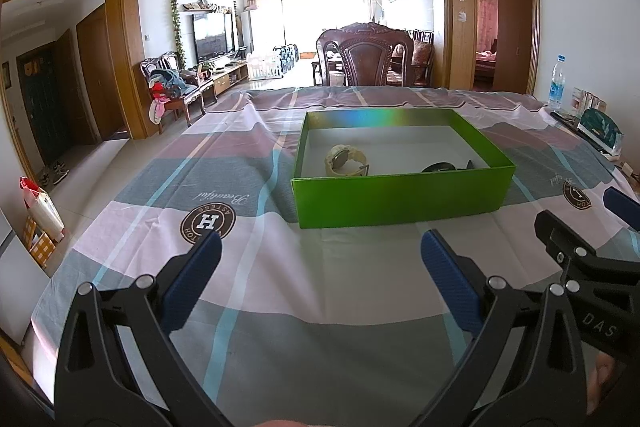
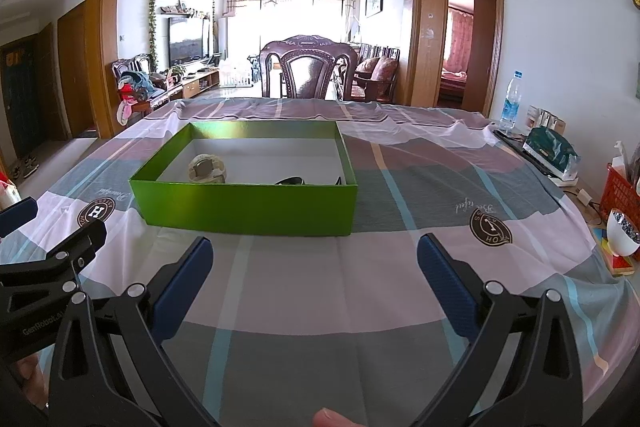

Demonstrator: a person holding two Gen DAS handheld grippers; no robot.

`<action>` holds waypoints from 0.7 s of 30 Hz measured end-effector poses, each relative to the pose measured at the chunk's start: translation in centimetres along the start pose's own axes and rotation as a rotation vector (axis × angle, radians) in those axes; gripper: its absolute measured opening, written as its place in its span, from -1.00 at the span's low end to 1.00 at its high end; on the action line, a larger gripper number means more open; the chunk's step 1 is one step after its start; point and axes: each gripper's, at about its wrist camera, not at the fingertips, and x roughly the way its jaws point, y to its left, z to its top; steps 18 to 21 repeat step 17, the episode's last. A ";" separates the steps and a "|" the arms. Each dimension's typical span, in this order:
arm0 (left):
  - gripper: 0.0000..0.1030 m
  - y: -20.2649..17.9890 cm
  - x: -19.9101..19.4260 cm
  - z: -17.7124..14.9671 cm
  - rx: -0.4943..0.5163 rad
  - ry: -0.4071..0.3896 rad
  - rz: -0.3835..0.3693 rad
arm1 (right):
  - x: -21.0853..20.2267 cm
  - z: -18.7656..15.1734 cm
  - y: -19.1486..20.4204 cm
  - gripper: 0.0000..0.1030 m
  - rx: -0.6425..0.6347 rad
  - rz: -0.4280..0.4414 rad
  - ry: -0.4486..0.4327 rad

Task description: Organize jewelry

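A green open box (image 1: 400, 199) stands on the plaid tablecloth, also in the right wrist view (image 2: 244, 205). Inside lie a cream watch (image 1: 346, 159) (image 2: 206, 167) at the left and a black item (image 1: 442, 167) (image 2: 292, 181) near the front wall, partly hidden. My left gripper (image 1: 320, 279) is open and empty, just short of the box's front. My right gripper (image 2: 314, 279) is open and empty, to the right of the left one; it shows at the left wrist view's right edge (image 1: 584, 219).
A wooden chair (image 2: 308, 67) stands at the table's far side. At the right edge are a water bottle (image 2: 510, 105), a green pouch (image 2: 550, 151), a red basket (image 2: 622, 193) and a white bowl (image 2: 622, 233). The table's left edge drops to the floor.
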 end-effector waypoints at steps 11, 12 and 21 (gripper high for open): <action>0.92 0.1 -0.1 -0.1 -0.002 0.005 0.000 | -0.1 -0.1 -0.1 0.93 0.001 0.000 0.001; 0.92 0.1 -0.1 -0.2 -0.001 0.004 0.000 | -0.1 -0.1 0.0 0.94 0.002 0.001 0.002; 0.92 0.1 -0.1 -0.2 -0.002 0.005 0.000 | -0.2 -0.1 0.0 0.93 0.000 0.000 0.000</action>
